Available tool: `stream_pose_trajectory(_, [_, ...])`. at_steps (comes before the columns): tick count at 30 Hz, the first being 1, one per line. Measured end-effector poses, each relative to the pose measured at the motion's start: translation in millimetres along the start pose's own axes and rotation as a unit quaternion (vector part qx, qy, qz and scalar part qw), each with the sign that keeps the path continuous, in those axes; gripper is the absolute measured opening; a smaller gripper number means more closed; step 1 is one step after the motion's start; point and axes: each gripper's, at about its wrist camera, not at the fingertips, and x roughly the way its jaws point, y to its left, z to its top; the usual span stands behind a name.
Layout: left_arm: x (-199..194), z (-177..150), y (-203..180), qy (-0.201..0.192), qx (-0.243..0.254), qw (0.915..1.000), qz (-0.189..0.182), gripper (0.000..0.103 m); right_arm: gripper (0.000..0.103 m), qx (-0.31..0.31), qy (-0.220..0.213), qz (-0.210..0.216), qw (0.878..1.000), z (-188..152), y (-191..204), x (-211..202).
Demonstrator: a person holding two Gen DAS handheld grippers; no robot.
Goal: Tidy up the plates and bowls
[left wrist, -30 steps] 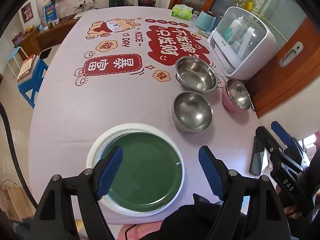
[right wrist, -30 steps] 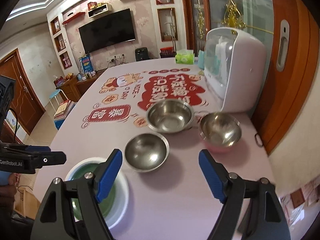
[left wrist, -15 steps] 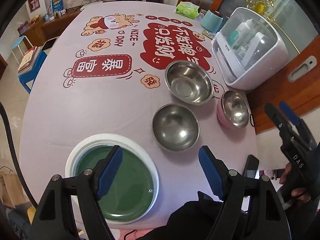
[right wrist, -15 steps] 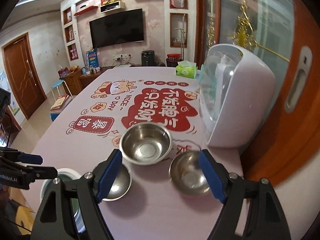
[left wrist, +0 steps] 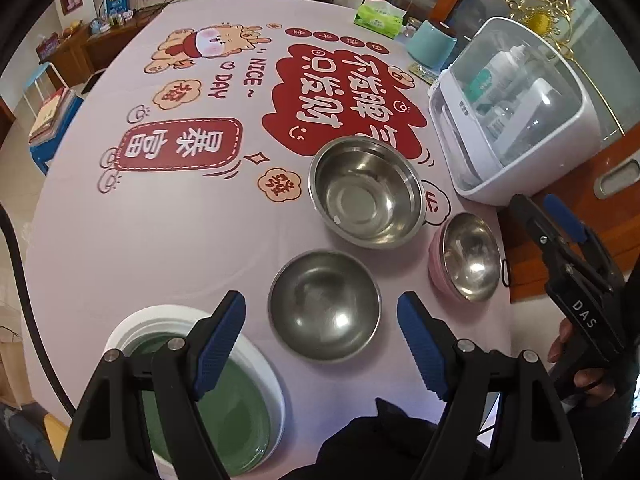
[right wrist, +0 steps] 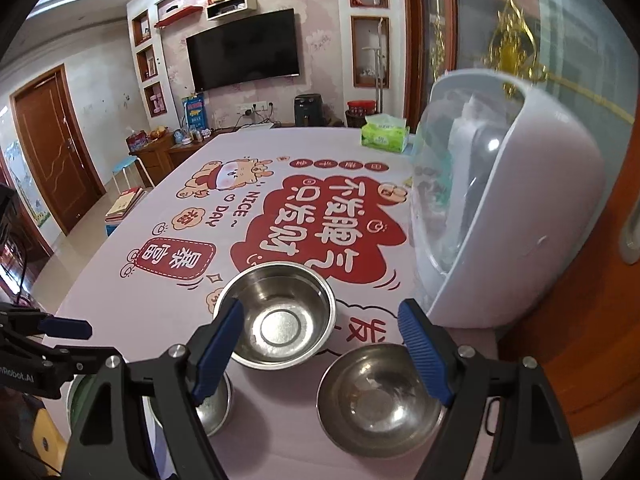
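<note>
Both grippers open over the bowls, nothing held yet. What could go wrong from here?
1. The pink-sided steel bowl sits near the table edge; a nudge from the right gripper could push it off.
2. The left gripper straddles the small steel bowl; its smooth rounded wall may slip from the pads.
3. The large steel bowl sits close by, so fingers could clip it.

Ahead of our right claw, beyond the far end of the table (right wrist: 160,288), we see a pale pink wall (right wrist: 320,52) carrying a dark television (right wrist: 244,50) and recessed shelves (right wrist: 150,68). To its left stands a brown wooden door (right wrist: 50,148), with a low wooden cabinet (right wrist: 168,152) and a blue stool (right wrist: 124,168) on the glossy tiled floor (right wrist: 52,256). To the right we see glass panels (right wrist: 580,32) letting in daylight, hung with a gold ornament (right wrist: 512,52).
</note>
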Motion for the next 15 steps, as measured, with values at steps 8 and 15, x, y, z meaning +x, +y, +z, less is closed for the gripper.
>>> stream_pose_trajectory(8, [40, 22, -2, 0.0, -0.018, 0.9998, -0.008, 0.077, 0.08, 0.016, 0.036, 0.036, 0.999, -4, -16, 51])
stream_pose_trajectory(15, [83, 37, -8, 0.011, -0.038, 0.9991, -0.017, 0.077, 0.08, 0.02, 0.075, 0.064, 0.995, -10, -22, 91])
